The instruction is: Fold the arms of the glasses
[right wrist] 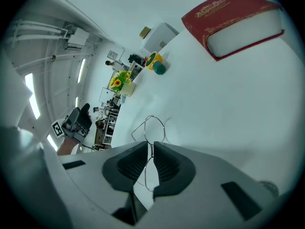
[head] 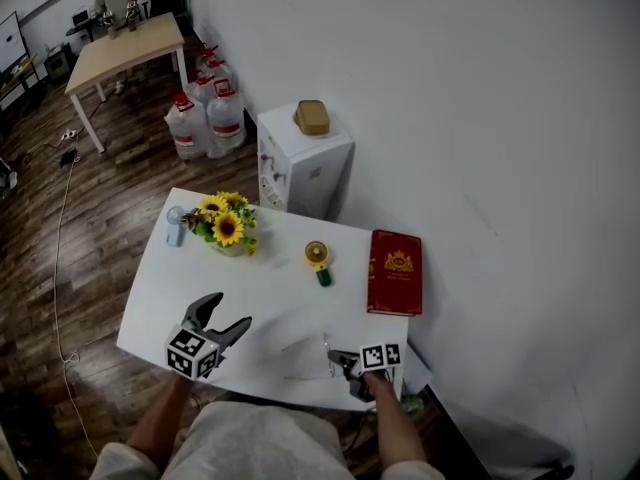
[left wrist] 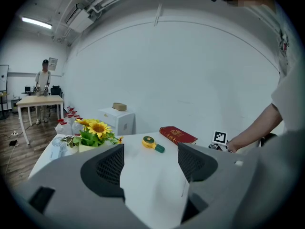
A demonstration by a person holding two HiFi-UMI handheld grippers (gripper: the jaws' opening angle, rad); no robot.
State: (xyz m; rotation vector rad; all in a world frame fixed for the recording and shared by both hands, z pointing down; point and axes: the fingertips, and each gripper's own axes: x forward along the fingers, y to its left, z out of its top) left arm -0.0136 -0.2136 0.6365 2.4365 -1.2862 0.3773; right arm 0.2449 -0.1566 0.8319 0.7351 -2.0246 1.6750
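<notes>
The glasses (head: 303, 359), a thin wire frame, are seen lying on the white table (head: 272, 290) close to its near edge, toward the right side. Their right end is taken between the jaws of the right gripper (head: 341, 359). In the right gripper view, the jaws of the right gripper (right wrist: 152, 146) are brought almost together, and a thin wire of the glasses (right wrist: 151, 127) is pinched between the pads. The lens rims are seen just beyond the fingertips, resting on the tabletop. The left gripper (head: 224, 318) is held over the table to the left of the glasses and apart from them. In its own view, the left gripper (left wrist: 150, 159) is shown with jaws spread wide and only bare tabletop between them. A red book (head: 395, 271) lies farther back on the right.
</notes>
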